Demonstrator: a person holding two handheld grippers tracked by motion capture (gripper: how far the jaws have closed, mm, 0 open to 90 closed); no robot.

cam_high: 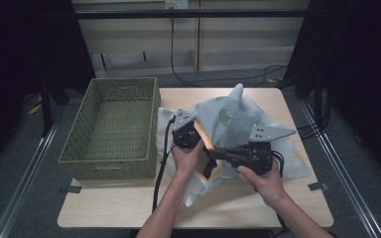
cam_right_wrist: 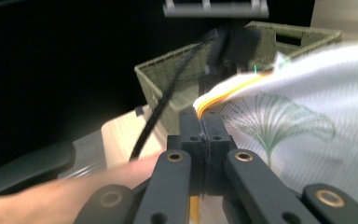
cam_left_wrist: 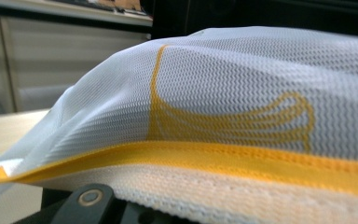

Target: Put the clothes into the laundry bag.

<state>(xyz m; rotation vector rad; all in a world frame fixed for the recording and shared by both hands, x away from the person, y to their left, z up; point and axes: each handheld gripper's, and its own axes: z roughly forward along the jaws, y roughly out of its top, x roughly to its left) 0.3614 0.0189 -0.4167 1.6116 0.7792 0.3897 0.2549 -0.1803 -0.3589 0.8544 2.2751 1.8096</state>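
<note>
Both hands hold grippers level, fingers pinching the mesh bag edge.

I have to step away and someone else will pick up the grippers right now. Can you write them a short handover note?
Left gripper: shut on the yellow-trimmed edge of the mesh laundry bag.
Right gripper: shut on the same yellow edge, close beside the left.
The bag lies bunched on the table, right of the woven basket, its gripped edge raised.
Done: both grippers have hold of the edge.
Left, most likely: carry the bag over and lower it into the basket, which holds nothing yet.
</note>
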